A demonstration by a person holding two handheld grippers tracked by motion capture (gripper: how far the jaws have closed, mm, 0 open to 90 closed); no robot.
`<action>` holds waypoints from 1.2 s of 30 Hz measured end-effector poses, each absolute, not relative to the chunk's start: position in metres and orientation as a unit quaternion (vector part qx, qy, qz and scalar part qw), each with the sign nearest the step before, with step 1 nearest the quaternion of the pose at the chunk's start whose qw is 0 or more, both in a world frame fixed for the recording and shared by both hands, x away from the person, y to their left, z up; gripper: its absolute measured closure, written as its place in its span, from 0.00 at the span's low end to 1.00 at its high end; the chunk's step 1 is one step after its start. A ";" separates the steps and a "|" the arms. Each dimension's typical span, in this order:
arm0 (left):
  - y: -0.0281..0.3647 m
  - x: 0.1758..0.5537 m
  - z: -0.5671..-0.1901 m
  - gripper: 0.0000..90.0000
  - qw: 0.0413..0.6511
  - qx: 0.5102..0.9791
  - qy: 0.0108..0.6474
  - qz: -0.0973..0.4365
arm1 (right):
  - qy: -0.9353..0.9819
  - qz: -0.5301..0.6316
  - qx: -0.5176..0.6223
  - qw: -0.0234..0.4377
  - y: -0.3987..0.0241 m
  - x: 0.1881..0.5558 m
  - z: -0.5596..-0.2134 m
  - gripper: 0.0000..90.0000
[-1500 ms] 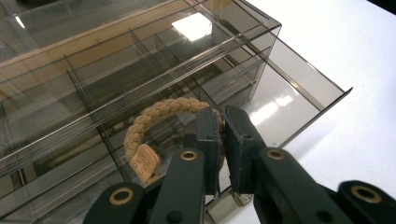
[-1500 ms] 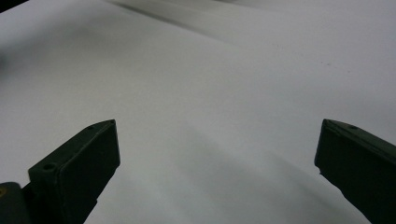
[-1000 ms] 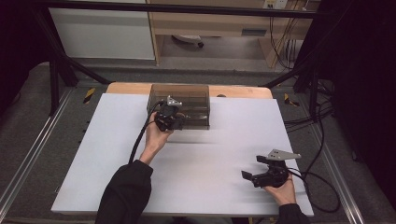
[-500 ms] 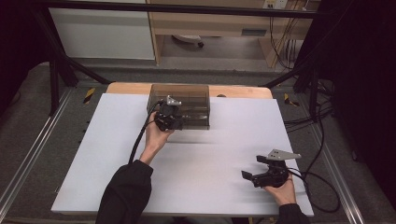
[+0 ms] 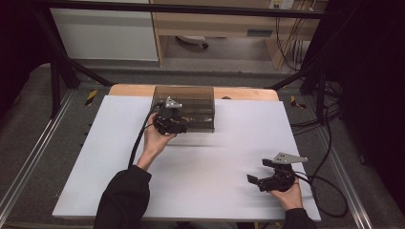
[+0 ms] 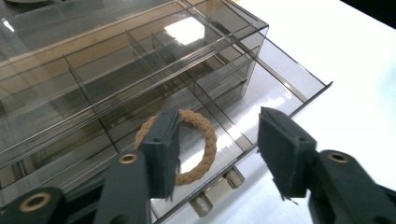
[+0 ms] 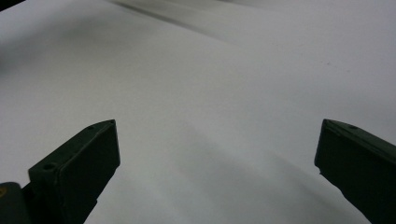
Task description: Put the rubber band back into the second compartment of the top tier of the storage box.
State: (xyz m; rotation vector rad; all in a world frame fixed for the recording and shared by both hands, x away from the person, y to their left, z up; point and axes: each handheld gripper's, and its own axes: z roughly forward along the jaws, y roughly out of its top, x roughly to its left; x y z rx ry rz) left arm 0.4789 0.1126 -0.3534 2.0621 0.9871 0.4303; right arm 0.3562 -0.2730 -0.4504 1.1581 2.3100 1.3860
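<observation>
A smoky clear drawer organiser (image 5: pixel 191 102) (image 6: pixel 93 70) stands at the table's far edge, with its bottom drawer (image 6: pixel 280 79) pulled out. A tan braided rope ring (image 6: pixel 210 144) lies flat in that drawer. My left gripper (image 5: pixel 172 121) (image 6: pixel 219 135) hovers over the drawer's front. Its jaws have just been opening; the ring sits below and partly behind the left jaw, and the pads do not press on it. My right gripper (image 5: pixel 258 171) (image 7: pixel 215 140) rests near the table's front right, jaws wide apart over bare white surface.
The white table top (image 5: pixel 215 157) stretches between the two hands. Cables (image 5: pixel 329 186) trail off the right edge. A wooden shelf unit (image 5: pixel 215 24) and black frame legs stand beyond the table.
</observation>
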 end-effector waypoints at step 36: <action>0.147 0.436 -0.366 0.08 0.395 0.820 0.372 0.179 | 0.784 0.468 0.395 0.102 -0.273 0.357 -0.451 0.01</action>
